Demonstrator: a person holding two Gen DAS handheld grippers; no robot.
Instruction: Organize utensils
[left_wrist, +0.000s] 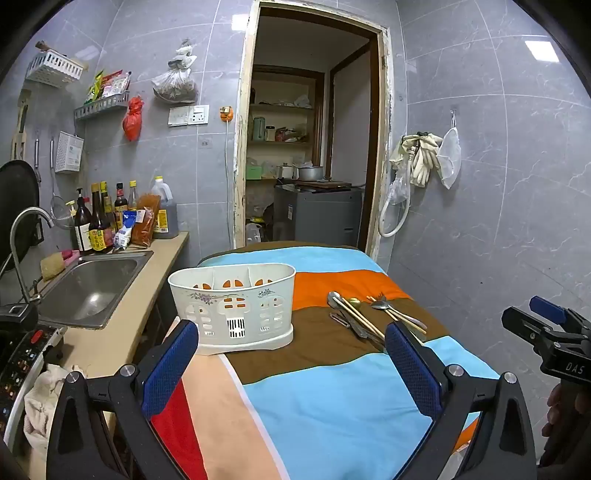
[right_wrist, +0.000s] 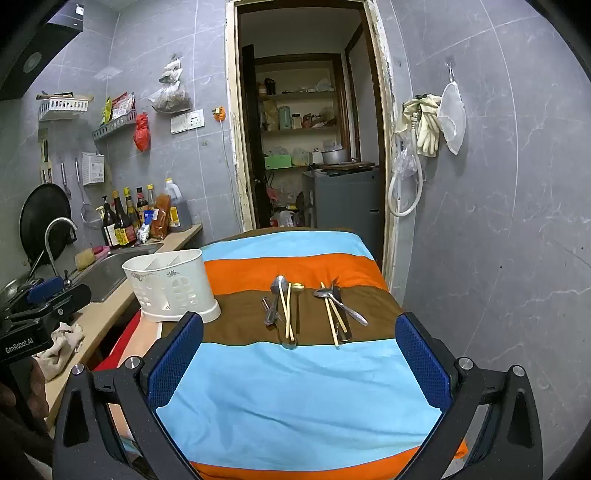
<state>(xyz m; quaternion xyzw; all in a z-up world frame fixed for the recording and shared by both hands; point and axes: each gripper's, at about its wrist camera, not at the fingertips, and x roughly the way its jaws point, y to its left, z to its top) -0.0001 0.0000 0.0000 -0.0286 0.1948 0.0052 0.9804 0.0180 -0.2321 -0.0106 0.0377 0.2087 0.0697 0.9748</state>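
On the striped cloth (right_wrist: 295, 387), both my left gripper (left_wrist: 291, 354) and right gripper (right_wrist: 299, 350) gape wide, empty. Spoons and chopsticks (right_wrist: 286, 308) overlap right of the cutlery caddy (right_wrist: 171, 284); I risk pinching two together, or snagging cloth.

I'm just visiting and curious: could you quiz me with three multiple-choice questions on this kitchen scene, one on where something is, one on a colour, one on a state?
1. Where do the utensils lie?
A. in the sink
B. on the brown stripe of the cloth
C. inside the caddy

2. What colour is the caddy?
A. white
B. green
C. black

3. How stand both grippers?
A. shut on a spoon
B. open, holding nothing
C. shut on chopsticks

Answers:
1 B, they rest on the striped cloth beside the caddy.
2 A, white plastic.
3 B, the left gripper and right gripper are spread wide over bare cloth.
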